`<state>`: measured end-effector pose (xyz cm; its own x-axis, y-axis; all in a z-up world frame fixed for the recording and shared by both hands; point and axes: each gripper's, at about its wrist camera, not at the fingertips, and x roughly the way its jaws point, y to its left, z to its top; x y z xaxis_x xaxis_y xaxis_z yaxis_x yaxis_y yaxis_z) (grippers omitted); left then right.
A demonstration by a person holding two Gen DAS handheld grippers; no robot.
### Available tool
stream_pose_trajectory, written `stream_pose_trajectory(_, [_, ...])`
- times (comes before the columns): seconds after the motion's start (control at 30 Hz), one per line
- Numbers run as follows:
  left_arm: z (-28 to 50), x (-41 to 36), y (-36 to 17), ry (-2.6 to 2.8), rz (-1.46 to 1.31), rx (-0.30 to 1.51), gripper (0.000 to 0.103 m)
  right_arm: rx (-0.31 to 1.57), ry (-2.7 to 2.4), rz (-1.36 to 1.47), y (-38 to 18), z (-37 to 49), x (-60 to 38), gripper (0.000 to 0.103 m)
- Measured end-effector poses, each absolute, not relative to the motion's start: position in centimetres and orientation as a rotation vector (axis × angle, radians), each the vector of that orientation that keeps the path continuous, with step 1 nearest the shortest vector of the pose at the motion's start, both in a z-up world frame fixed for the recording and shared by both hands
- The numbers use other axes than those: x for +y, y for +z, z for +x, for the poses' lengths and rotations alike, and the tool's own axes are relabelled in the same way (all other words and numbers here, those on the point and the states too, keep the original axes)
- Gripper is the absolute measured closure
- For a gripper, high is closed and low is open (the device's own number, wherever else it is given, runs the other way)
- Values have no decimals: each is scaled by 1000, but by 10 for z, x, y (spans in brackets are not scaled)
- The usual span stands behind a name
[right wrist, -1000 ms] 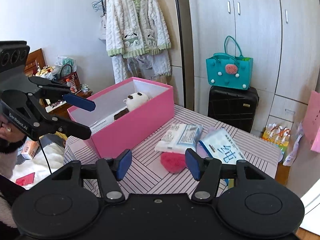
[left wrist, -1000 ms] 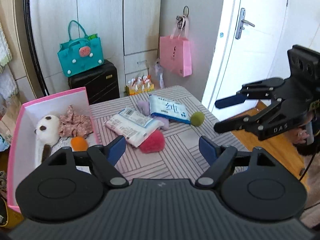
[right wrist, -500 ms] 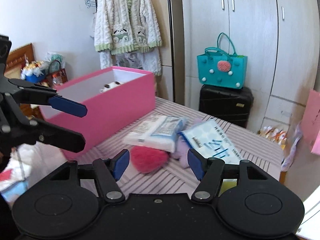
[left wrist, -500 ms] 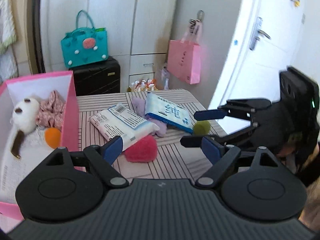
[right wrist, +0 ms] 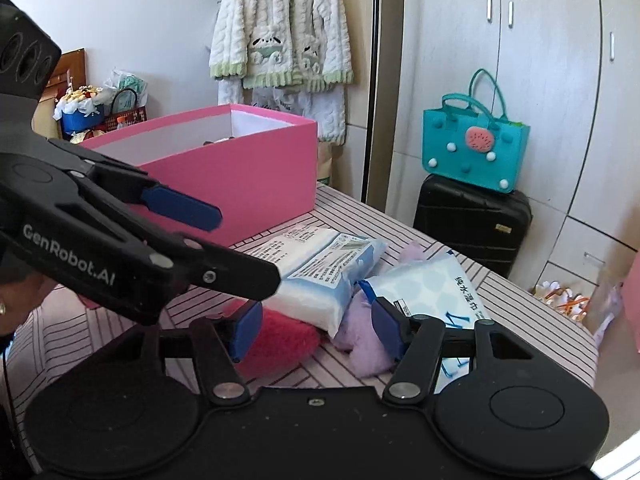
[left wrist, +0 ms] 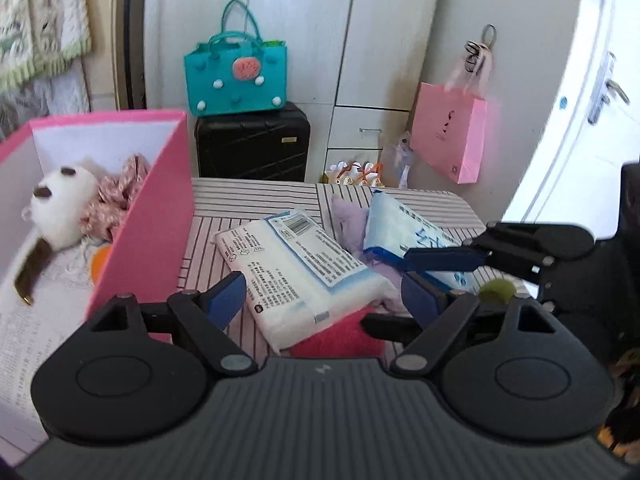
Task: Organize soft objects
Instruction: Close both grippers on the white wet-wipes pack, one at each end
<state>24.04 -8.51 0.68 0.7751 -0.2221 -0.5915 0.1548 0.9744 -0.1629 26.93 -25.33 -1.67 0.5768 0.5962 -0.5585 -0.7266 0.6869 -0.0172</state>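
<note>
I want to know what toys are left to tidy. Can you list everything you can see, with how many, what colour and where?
box: 1, pink, left on table
panda plush: 1, white, in box
floral cloth: 1, pink, in box
orange ball: 1, in box
tissue pack: 1, white, mid table
wipes pack: 1, blue-white, right of tissue pack
red puff: 1, partly under tissue pack
purple plush: 1, between packs
green ball: 1, table's right edge
table: 1, striped
tote: 1, teal, on suitcase
suitcase: 1, black
pink bag: 1, hanging
cardigan: 1, white, hanging
left gripper: open
right gripper: open
</note>
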Motion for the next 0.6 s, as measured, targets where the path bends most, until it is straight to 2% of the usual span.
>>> stream_pose_trajectory(0.07, [247, -83, 4, -189, -124, 666, 20, 558, 792, -249, -19, 275, -253, 39])
stream_pose_trajectory(0.13, [254, -81, 1, -176, -161, 703, 20, 565, 811, -228, -22, 279, -253, 45])
stream_pose_trajectory(0.27, [262, -78, -12, -175, -213, 767, 20, 616, 830, -187, -27, 286, -253, 61])
stream_pose_trajectory(0.47, [264, -69, -25, -162, -328, 768, 21, 609, 841, -178, -29, 288, -253, 59])
stream_pose_trajectory(0.5, [264, -68, -26, -156, -339, 764, 23, 614, 844, -162, -30, 290, -254, 59])
stream_pose_trajectory(0.6, [264, -66, -29, -136, -356, 753, 40, 629, 865, -123, -32, 295, -256, 59])
